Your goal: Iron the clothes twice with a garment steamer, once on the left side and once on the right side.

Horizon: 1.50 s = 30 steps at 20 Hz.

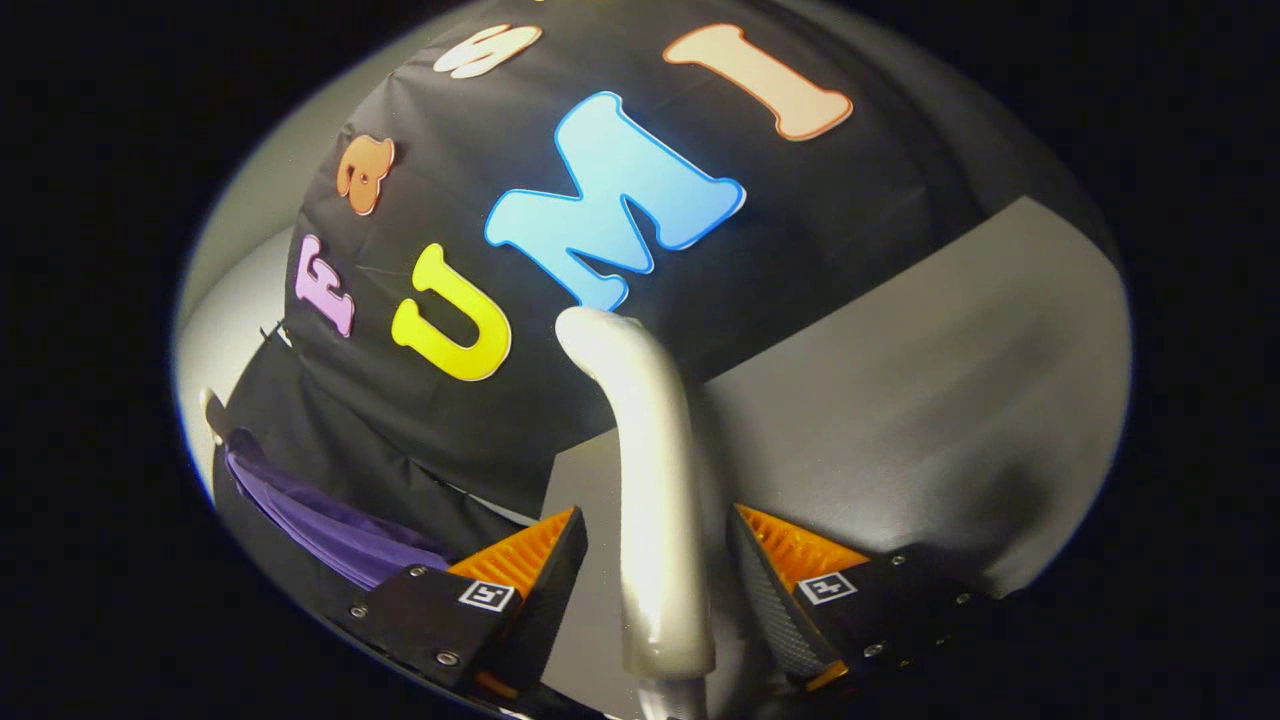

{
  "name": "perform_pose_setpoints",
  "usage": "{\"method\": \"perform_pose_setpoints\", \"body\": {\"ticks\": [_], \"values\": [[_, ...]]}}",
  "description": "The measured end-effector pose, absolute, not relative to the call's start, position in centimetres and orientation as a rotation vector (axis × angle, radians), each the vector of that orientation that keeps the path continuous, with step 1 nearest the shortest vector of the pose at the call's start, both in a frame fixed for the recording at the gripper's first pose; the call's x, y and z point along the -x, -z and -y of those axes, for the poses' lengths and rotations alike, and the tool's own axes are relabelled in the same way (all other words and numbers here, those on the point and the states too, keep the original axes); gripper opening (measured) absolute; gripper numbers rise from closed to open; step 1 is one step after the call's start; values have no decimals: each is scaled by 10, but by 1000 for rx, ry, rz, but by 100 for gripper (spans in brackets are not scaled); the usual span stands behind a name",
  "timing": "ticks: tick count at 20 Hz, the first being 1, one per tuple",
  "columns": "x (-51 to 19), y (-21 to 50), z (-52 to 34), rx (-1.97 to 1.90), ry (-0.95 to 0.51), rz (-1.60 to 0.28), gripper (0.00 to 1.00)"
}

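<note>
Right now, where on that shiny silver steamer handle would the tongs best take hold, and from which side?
Probably on the straight lower stretch of the shiny silver curved steamer handle, below the bend at its top. It is narrow and even there. The tongs already straddle it, one finger on each side with gaps left, so closing straight in from both sides should clamp it squarely.

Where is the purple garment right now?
In the gripper view, the purple garment hangs against the black cloth wall, off beyond the left finger, while the steamer handle stands between the open gripper fingers.
</note>
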State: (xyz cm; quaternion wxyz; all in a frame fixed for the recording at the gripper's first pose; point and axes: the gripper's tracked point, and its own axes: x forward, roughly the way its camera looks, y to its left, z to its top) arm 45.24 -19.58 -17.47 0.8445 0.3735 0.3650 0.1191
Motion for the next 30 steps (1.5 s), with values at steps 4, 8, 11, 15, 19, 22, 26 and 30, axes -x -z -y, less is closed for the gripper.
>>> {"method": "perform_pose_setpoints", "body": {"ticks": [4,8,11,15,19,22,26,30], "values": [[-457,180,193,-894,-255,-807,63],[-457,181,191,-967,-273,-835,44],[-451,174,195,-972,-256,-828,38],[-434,163,197,-950,-209,-811,36],[-407,141,187,-918,-191,-770,35],[-386,118,175,-875,-178,-710,35],[-343,101,148,-818,-118,-667,36],[-294,101,108,-772,-105,-694,36]]}}
